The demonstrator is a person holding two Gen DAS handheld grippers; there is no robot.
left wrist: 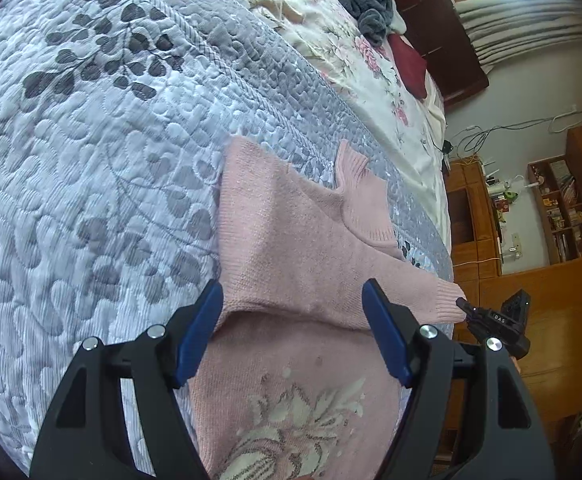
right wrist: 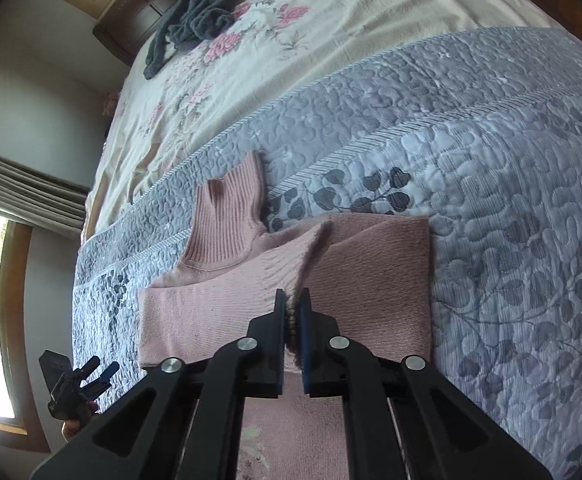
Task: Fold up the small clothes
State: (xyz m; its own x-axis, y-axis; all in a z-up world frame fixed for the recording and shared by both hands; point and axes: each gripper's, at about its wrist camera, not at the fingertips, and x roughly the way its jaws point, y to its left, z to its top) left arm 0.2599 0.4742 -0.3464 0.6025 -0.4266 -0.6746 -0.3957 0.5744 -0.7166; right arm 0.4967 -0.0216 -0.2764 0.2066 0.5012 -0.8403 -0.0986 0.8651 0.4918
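You are partway through folding the pink turtleneck sweater [left wrist: 303,240], which is lying flat on the grey quilted bedspread [left wrist: 91,160], its ribbed collar [right wrist: 227,220] pointing toward the floral sheet [right wrist: 291,60]. Your right gripper [right wrist: 292,304] is clamping a raised ridge of the knit between its closed fingers, right where one sleeve [right wrist: 211,312] is lying folded across the body, so the step in hand looks like carrying a sleeve or side panel over the torso. Your left gripper [left wrist: 291,332] is hanging over the middle of the sweater with its blue fingers [left wrist: 199,332] spread wide and nothing between them; the fabric is lying beneath and between them, though whether they are touching it is hard to tell. The white flower pattern [left wrist: 291,420] is sitting nearer you, under the left gripper. Next, you probably need to lay the pinched fold flat and release cleanly, while the free gripper pins or smooths the cloth so the layers are not dragging.
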